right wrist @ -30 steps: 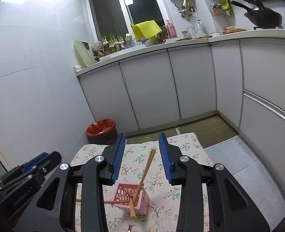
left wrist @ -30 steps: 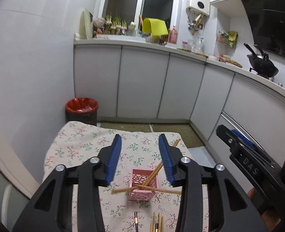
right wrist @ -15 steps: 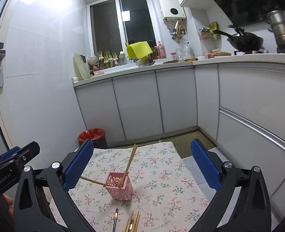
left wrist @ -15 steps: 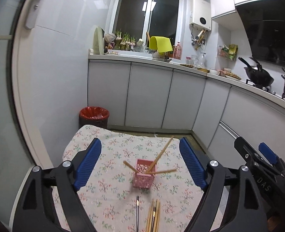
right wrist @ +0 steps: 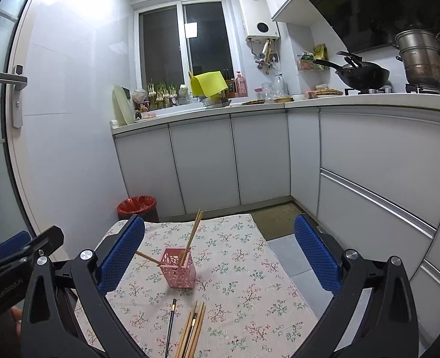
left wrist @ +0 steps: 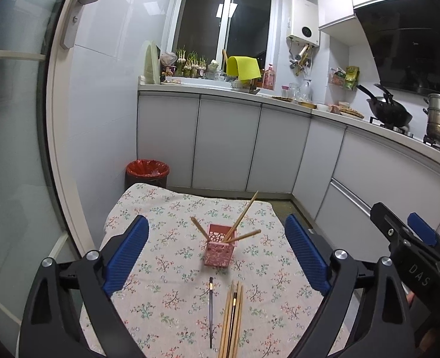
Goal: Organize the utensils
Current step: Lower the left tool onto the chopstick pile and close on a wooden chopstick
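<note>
Inside one pink holder (left wrist: pixel 219 250) lean three wooden chopsticks (left wrist: pixel 240 220).

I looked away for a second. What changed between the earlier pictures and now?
Both grippers, left and right, pulled back and up from the pink holder, and their fingers spread wide open; neither holds anything. The holder, the chopsticks in it and the loose chopsticks on the tablecloth stayed put.

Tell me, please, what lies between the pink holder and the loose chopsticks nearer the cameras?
Only bare flowered tablecloth separates the pink holder from the loose chopsticks, shown in both wrist views.
</note>
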